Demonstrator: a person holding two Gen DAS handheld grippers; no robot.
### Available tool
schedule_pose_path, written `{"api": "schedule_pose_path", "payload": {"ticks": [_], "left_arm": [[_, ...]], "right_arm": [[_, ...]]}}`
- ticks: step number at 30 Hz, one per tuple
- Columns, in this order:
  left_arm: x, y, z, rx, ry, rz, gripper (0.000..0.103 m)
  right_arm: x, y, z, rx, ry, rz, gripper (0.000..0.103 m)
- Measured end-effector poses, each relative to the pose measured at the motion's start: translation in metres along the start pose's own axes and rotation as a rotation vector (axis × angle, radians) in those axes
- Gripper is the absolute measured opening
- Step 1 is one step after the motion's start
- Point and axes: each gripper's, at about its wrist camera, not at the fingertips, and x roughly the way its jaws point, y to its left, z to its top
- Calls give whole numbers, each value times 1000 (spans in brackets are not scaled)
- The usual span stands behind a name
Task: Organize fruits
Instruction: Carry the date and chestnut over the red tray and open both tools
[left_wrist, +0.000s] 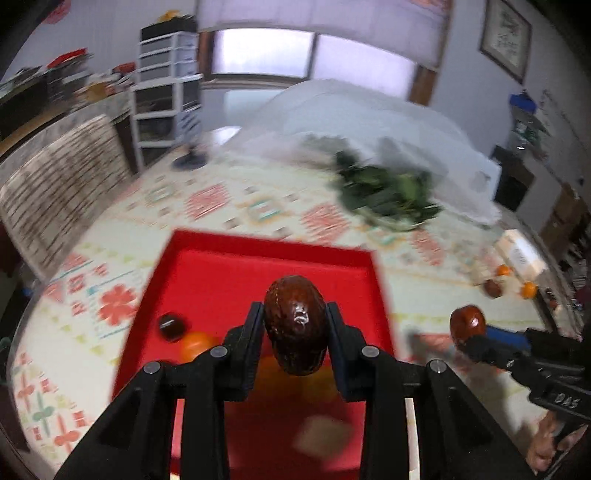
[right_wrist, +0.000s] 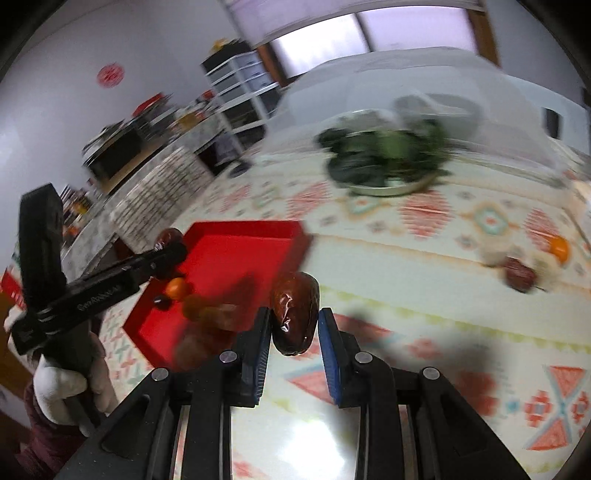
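In my left gripper (left_wrist: 295, 325) the two black pads are clamped on a dark brown date (left_wrist: 295, 325), held upright between them. Directly below and ahead of those fingers sits the red tray (left_wrist: 207, 258), so this date hangs over its interior. Just left of my left fingertips, inside the tray, lie a small dark fruit (left_wrist: 171, 326) and an orange fruit (left_wrist: 195, 345) touching or nearly touching it; more orange shows under the held date, too blurred to count.

My right gripper (right_wrist: 293, 325) has its blue-faced pads around a second date (right_wrist: 294, 314), wrinkled and glossy. The left pad touches it; on the right side I cannot tell whether the pad is in contact. This one hangs over the patterned tablecloth (right_wrist: 424, 280), with the tray off to the left of the fingers.

Lettering on the left tool's body, seen from the right wrist, is too smeared to read; on the right tool I make out something like "DAS".

Farther right of my right fingers, a loose date (right_wrist: 521, 275) and an orange fruit (right_wrist: 559, 248) rest on the cloth. Beyond, a metal dish of leafy greens (right_wrist: 388, 158).
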Motion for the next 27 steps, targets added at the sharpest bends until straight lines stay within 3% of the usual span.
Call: {"api": "schedule_pose_path", "payload": {"ticks": [9,16,22,27], "left_arm": [[11,49,-25,-45,30,13,32],[3,60,-29,-82,18,-4,35],[-13,56,-27,-102,-15,-30,51],[-33,34,-23,-87,-40,-84,70]], "right_arm": [[89,63,17,-71,111,-17,28],[123,74,17,-84,156,-46,29],[116,75,18,-78,142,-25,29],[82,62,22,-55,79,-24,29]]}}
